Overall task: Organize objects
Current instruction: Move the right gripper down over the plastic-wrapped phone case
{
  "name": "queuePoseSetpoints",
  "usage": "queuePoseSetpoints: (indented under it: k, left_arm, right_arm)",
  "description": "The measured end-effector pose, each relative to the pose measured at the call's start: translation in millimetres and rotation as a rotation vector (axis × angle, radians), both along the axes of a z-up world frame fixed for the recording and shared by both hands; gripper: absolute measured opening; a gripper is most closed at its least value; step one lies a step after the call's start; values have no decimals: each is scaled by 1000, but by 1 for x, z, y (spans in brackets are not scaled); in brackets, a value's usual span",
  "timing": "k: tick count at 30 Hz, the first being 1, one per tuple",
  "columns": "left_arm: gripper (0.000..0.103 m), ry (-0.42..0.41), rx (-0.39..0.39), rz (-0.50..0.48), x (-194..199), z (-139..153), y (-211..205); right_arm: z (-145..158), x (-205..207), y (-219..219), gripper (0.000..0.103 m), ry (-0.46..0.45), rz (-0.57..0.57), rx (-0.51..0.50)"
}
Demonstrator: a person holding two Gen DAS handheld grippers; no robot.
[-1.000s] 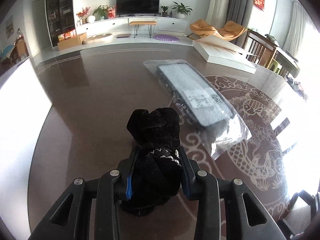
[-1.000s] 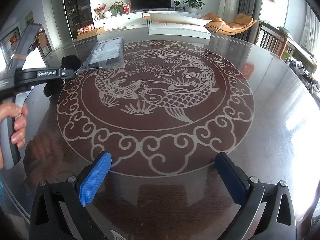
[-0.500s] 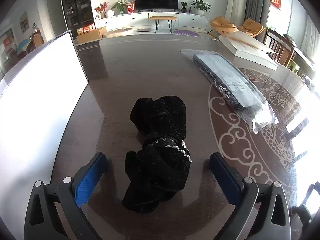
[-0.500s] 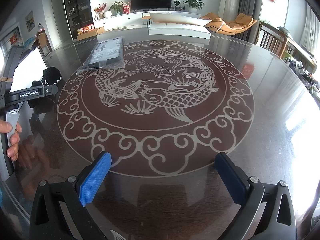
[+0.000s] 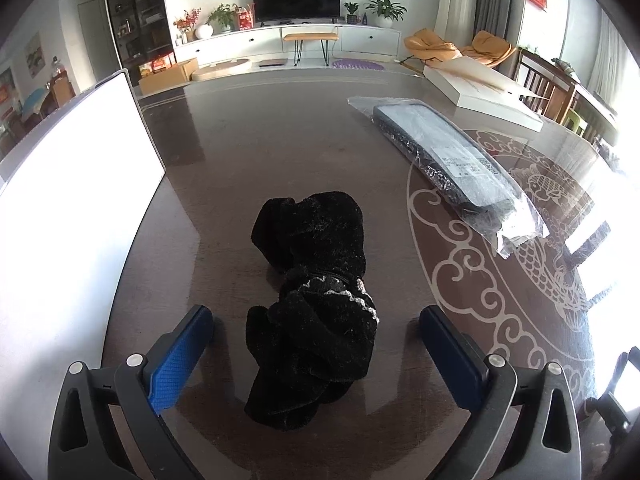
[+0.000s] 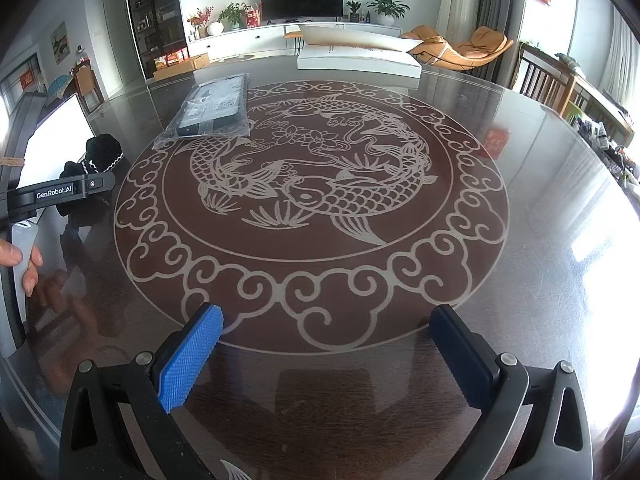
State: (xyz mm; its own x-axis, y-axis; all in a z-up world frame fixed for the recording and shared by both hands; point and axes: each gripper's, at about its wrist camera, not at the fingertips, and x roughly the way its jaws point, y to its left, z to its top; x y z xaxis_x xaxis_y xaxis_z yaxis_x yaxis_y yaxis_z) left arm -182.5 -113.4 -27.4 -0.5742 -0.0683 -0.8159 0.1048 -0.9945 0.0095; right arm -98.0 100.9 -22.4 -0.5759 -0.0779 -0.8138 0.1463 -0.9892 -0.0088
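Note:
A black fuzzy cloth item with a white beaded trim (image 5: 316, 300) lies crumpled on the dark round table (image 5: 280, 152). My left gripper (image 5: 316, 344) stands open around its near end, both blue pads clear of the fabric. In the right wrist view the same black cloth (image 6: 100, 152) shows at the far left behind the left gripper's body. A dark flat item in a clear plastic bag (image 5: 448, 160) lies to the right of the cloth. My right gripper (image 6: 326, 344) is open above the table's fish pattern with nothing between its pads.
A white panel (image 5: 68, 184) stands close on the left of the cloth. A flat white box (image 5: 480, 88) lies at the table's far right edge. A person's hand (image 6: 20, 260) holds the left gripper's handle. Wooden chairs (image 6: 548, 76) stand beyond the table.
My left gripper was shut on the black cloth a second ago; its jaws have spread wide and the cloth now lies free on the table. The right gripper has not moved.

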Motion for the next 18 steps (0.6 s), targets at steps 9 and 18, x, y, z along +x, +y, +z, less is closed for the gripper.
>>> queuePoseSetpoints:
  k: [9,18]
  left_arm:
    - [103,2,1,0,0,0,0]
    - [103,3,3,72,0,0,-13]
  right_arm:
    - [0,0,0,103,0,0,0]
    - [0,0,0,103,0,0,0]
